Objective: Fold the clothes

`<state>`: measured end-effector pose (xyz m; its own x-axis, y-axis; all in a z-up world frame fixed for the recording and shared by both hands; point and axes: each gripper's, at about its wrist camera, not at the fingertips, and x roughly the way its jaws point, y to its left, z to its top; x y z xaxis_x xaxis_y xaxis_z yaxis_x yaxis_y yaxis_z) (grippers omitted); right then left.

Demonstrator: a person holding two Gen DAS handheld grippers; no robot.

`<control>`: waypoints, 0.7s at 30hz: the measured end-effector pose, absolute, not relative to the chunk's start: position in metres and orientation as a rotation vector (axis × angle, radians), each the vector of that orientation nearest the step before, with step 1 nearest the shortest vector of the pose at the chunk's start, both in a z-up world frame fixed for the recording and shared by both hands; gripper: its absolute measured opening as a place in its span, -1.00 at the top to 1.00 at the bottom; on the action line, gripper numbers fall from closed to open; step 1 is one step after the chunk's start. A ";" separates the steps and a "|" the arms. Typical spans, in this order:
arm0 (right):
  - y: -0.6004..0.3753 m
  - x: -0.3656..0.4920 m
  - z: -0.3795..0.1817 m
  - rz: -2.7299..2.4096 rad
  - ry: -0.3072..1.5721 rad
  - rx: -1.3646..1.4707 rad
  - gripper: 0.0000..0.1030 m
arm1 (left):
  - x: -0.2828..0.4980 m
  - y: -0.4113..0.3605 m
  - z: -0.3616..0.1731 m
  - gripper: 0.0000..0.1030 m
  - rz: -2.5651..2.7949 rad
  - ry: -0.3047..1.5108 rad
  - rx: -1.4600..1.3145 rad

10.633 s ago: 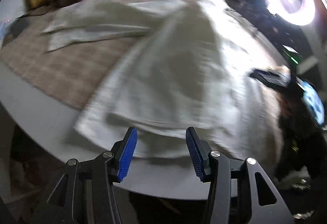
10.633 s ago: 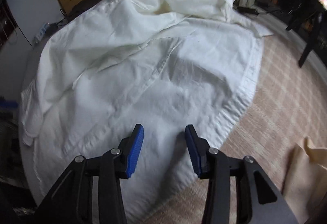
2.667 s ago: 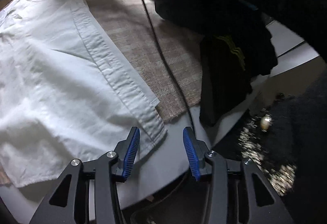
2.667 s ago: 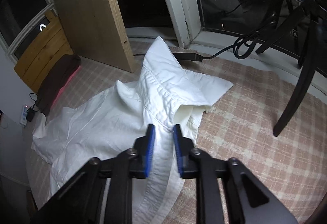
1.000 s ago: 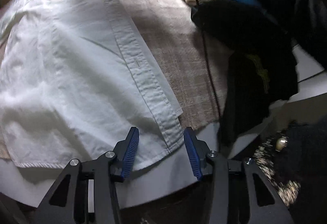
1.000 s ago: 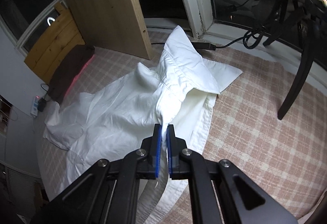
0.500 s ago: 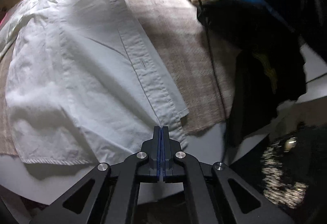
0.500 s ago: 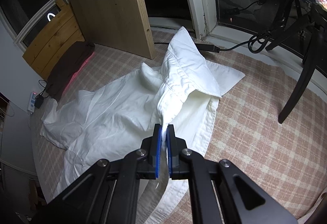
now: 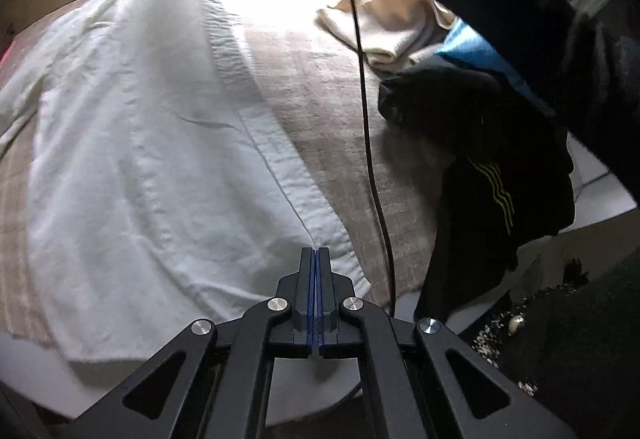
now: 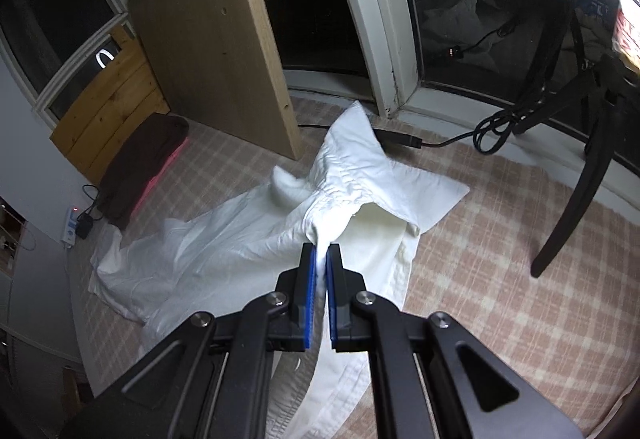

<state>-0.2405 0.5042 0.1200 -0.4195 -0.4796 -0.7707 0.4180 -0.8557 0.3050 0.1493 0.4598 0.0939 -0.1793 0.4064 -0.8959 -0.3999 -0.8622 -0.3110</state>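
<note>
Checked beige cloth covers the table under one crumpled white cotton shirt. Two grippers clamp it: the left gripper pinches its hem corner, the right gripper its bunched collar. One black cable crosses beside.

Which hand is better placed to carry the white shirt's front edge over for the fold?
Probably left. The left gripper is shut on the white shirt at the placket's bottom corner, with fabric spread flat. The right gripper pinches bunched fabric at the collar end.
</note>
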 end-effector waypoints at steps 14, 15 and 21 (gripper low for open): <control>0.501 -0.248 0.071 -2.310 0.128 1.385 0.58 | 0.157 0.445 0.083 0.95 1.937 0.047 -1.634; 0.506 -0.247 0.075 -2.314 0.115 1.375 0.53 | 0.159 0.440 0.090 0.84 1.950 0.053 -1.623; 0.530 -0.206 0.118 -2.343 0.111 1.253 0.53 | 0.147 0.362 0.125 0.69 2.176 0.041 -1.635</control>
<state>-0.2059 0.5304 0.1181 -0.4675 -0.3714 -0.8022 0.4453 -0.8829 0.1493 0.1467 0.3616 0.1252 -0.2231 0.3079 -0.9249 -0.3429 -0.9129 -0.2212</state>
